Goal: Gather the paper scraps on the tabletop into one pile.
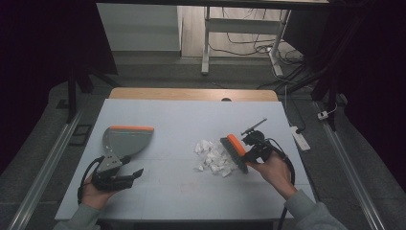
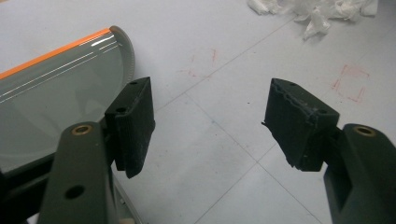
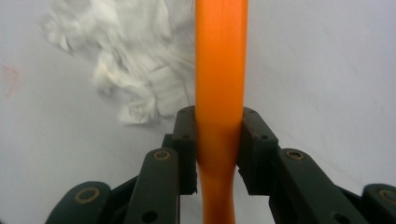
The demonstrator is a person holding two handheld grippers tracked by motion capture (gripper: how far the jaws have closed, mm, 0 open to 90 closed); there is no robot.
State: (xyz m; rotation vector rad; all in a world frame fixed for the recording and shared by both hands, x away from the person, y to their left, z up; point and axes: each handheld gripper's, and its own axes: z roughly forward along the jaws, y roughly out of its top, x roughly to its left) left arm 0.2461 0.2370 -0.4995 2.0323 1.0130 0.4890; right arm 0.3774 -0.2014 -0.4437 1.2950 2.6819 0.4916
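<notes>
A grey dustpan (image 1: 125,139) with an orange front lip lies on the table's left part; its clear pan (image 2: 51,93) sits just left of my left gripper (image 2: 208,123). That left gripper (image 1: 125,176) is open with nothing between its jaws, just in front of the dustpan's handle. A small brush (image 1: 235,152) with an orange back and dark bristles is held by my right gripper (image 1: 253,148), shut on its orange handle (image 3: 220,84). The brush rests against the right side of a pile of crumpled white paper scraps (image 1: 213,157), also seen as scraps (image 3: 135,60) and scraps (image 2: 322,11).
The white table (image 1: 182,120) has a wooden strip along its far edge. Faint red marks (image 2: 350,79) show on its surface. A power strip (image 1: 300,136) lies on the floor to the right, and desk legs and cables stand beyond the table.
</notes>
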